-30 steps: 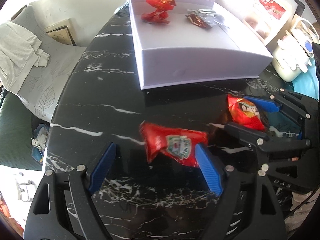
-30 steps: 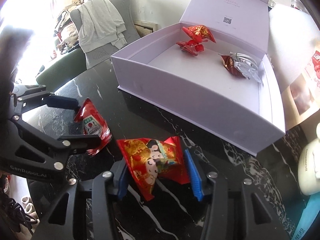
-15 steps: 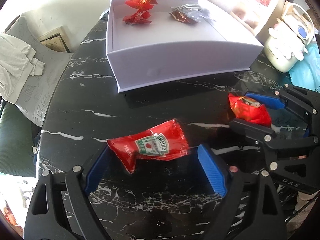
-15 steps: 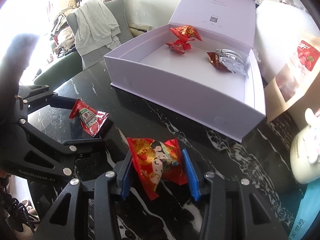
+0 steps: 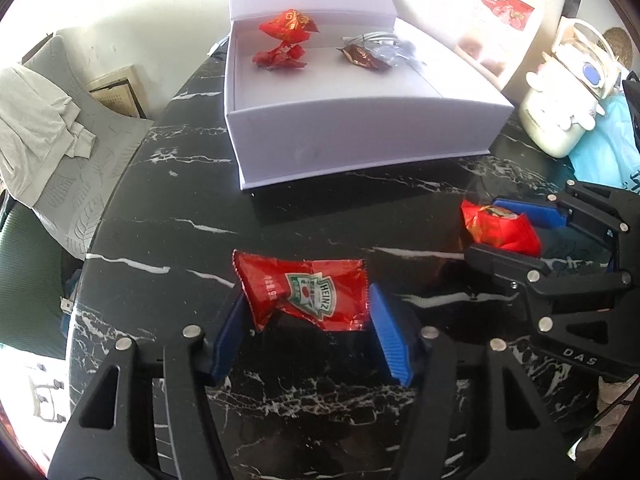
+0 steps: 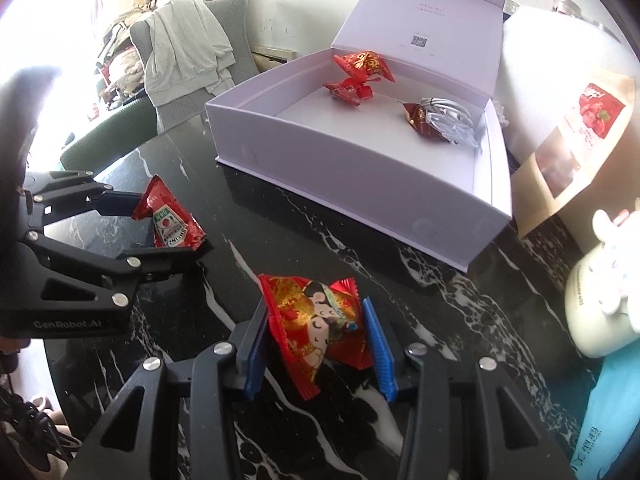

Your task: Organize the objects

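Two handheld grippers with black frames and blue finger pads work above a round black marble table (image 5: 168, 208) veined in white. In the lower middle of the left wrist view, the left gripper (image 5: 308, 320) has its jaws closed part way onto a red Heinz ketchup packet (image 5: 304, 292), one pad pressing each short end, the packet lifted clear of the tabletop. The same packet appears at the left of the right wrist view (image 6: 170, 220), pinched in that gripper. In the lower middle of the right wrist view, the right gripper (image 6: 318, 340) grips a red and gold snack packet (image 6: 316, 320) printed with a cartoon figure; its jaws are drawn in narrowly against the packet's sides. That packet also shows at the right of the left wrist view (image 5: 500, 228), between blue pads. Beyond both grippers, in the upper middle of each view, stands an open white box (image 5: 352, 136) with its lid raised at the back. Inside it, toward the far wall, lie two red candy wrappers (image 5: 286, 42) close together, and to their right a dark brown wrapper (image 5: 362, 56) beside a crumpled silver one (image 6: 452, 124). At the right edge of the left wrist view sits a cream-coloured appliance (image 5: 560, 100) with a cartoon shape. At the upper left, a grey chair (image 5: 76, 168) carries a draped pale cloth (image 5: 36, 108).
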{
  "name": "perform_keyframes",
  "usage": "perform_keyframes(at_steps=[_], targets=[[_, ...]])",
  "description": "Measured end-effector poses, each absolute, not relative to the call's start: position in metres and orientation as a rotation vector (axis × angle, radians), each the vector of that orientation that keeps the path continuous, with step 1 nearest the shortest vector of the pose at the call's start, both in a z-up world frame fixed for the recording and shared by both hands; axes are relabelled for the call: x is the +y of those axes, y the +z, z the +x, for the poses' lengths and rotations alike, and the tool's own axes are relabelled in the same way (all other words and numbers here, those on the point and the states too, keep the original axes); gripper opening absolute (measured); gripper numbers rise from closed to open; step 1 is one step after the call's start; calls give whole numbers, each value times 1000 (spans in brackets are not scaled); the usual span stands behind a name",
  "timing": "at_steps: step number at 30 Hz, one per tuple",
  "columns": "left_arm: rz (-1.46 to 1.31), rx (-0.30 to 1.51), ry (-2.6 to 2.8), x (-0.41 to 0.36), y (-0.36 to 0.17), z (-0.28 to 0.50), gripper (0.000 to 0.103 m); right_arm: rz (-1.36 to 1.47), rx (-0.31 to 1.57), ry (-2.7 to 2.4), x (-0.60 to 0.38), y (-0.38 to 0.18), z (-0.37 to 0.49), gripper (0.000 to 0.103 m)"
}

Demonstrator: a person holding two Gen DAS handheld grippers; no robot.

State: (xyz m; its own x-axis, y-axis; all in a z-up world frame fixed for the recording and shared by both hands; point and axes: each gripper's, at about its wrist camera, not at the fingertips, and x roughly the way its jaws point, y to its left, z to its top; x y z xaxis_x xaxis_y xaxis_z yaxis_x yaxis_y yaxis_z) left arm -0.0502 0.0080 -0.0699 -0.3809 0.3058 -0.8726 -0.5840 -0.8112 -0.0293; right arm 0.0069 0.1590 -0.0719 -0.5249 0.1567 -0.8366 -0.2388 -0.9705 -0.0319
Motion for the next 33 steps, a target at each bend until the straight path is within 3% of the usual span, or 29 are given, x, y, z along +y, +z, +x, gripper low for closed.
perform_keyframes(at_steps=[8,19,23,33], targets=[[-1281,379,2187,10,-60,-34,50,-1392,148,2537,159,-71,23,44],[-1252,422,2167,14,-50,-21,18,-1390,166,2527,158,-71,35,44],[-1262,517,2154,22,-61,-14,17,-1387,169,2532,157,-71,35,44],[-1241,465,2178,24,-66,-18,19,-1386,183,2536,158,-71,37,44]])
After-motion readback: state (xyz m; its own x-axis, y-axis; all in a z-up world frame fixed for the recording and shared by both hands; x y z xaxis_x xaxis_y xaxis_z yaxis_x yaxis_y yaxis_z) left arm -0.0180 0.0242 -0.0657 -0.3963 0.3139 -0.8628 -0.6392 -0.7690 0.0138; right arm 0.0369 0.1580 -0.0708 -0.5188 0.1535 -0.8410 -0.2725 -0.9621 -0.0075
